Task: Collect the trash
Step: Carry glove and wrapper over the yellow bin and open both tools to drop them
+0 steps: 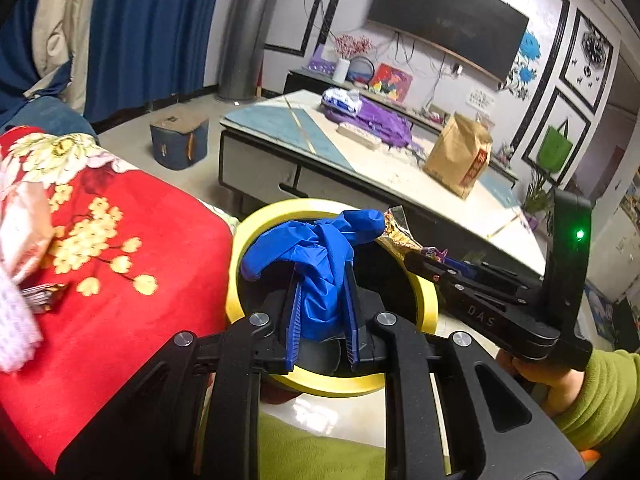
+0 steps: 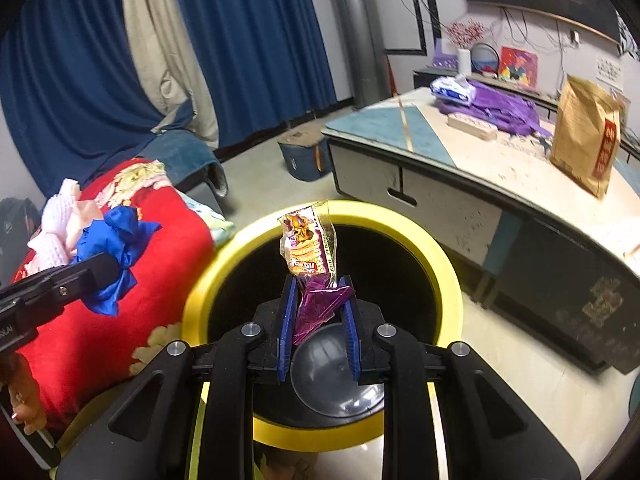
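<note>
With the blue glove [image 1: 316, 264] clamped in the left gripper [image 1: 322, 280] and the snack wrapper [image 2: 308, 248] pinched in the right gripper [image 2: 318, 292], both just above the yellow-rimmed bin [image 2: 436, 248], release is best delayed until each is held squarely over its opening.

Soft blue glove [image 1: 320, 264], rubbery and matt, is crumpling between the left gripper [image 1: 322, 320]'s ribbed blue plastic pads. The right gripper [image 2: 318, 320] is pinching a glossy, crinkly foil snack wrapper [image 2: 308, 256], its purple end shining. Both grippers' arms are showing matt black plastic with bright metal pins. The bin [image 2: 444, 272] is gleaming, its smooth yellow plastic rim around a dark shiny inside. The red flowered blanket [image 1: 132, 240] is looking like soft cloth. The brown bag [image 1: 458, 156] is looking like matt paper.
</note>
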{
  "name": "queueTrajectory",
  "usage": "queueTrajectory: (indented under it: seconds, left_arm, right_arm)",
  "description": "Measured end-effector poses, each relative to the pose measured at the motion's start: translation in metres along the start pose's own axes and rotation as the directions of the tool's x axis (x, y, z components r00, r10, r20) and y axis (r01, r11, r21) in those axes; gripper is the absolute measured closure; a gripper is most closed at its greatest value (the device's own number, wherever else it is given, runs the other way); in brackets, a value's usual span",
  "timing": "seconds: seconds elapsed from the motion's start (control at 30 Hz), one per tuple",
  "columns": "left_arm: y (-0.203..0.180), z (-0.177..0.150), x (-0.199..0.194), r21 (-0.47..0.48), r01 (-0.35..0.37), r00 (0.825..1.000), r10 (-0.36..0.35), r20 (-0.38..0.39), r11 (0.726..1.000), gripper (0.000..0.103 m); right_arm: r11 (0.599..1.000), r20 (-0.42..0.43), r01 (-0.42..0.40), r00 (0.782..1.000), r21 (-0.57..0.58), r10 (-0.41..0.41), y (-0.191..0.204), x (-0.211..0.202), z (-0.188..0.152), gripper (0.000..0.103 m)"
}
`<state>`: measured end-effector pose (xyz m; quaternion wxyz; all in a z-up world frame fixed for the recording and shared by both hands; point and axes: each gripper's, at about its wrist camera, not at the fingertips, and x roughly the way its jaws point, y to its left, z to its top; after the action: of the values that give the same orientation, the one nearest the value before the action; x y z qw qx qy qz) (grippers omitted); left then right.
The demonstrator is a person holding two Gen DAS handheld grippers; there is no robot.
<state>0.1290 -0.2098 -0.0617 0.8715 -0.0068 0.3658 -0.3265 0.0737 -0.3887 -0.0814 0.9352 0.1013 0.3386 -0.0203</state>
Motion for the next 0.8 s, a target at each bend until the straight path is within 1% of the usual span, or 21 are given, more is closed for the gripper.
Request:
queueTrajectory:
  seconds: [0.23,0.37,0.47,0.53,0.6,0.63,0.67,0.7,0.73,0.77,0.8]
  left_arm:
    - [0.000,0.001,0.026,0.001,0.001,0.998,0.000,-0.056,1.000,0.091]
    - [0.000,0.002,0.040,-0.002,0.004,0.996,-0.004,-0.088,1.000,0.091]
    - [-0.001,0.003,0.047,-0.005,0.009,0.995,-0.010,-0.102,1.000,0.090]
    - [0.000,0.004,0.050,-0.008,0.007,0.994,-0.008,-0.107,1.000,0.081]
    - [0.002,0.005,0.049,-0.021,0.006,0.995,-0.008,-0.100,1.000,0.058]
    - [0.003,0.006,0.048,-0.023,0.002,0.995,-0.004,-0.096,1.000,0.051]
    - [0.003,0.006,0.046,-0.021,-0.007,0.996,0.005,-0.084,1.000,0.040]
    - [0.004,0.006,0.044,-0.019,-0.014,0.997,0.013,-0.076,1.000,0.031]
    - [0.004,0.006,0.041,-0.020,-0.020,0.997,0.019,-0.070,1.000,0.027]
    - [0.005,0.006,0.038,-0.026,-0.029,0.998,0.027,-0.059,0.999,0.018]
    - [0.007,0.006,0.034,-0.032,-0.037,0.998,0.036,-0.045,0.999,0.011]
  right_arm:
    - [0.999,-0.035,0.002,0.999,0.037,-0.001,-0.015,0.009,-0.010,0.082]
    - [0.998,-0.054,-0.009,0.998,0.057,0.012,-0.018,0.014,-0.013,0.082]
    - [0.997,-0.064,-0.021,0.998,0.071,0.025,-0.020,0.017,-0.014,0.080]
    - [0.996,-0.071,-0.029,0.997,0.084,0.035,-0.023,0.019,-0.014,0.079]
    - [0.995,-0.072,-0.032,0.997,0.094,0.039,-0.025,0.020,-0.014,0.070]
    - [0.995,-0.071,-0.028,0.997,0.094,0.035,-0.025,0.020,-0.014,0.068]
    - [0.995,-0.065,-0.021,0.997,0.100,0.028,-0.026,0.019,-0.014,0.059]
    - [0.994,-0.060,-0.020,0.998,0.107,0.027,-0.027,0.018,-0.015,0.053]
    - [0.993,-0.053,-0.017,0.998,0.114,0.023,-0.029,0.017,-0.015,0.052]
    - [0.993,-0.047,-0.008,0.999,0.117,0.014,-0.030,0.016,-0.014,0.051]
    - [0.993,-0.041,0.002,0.999,0.119,0.003,-0.031,0.015,-0.013,0.050]
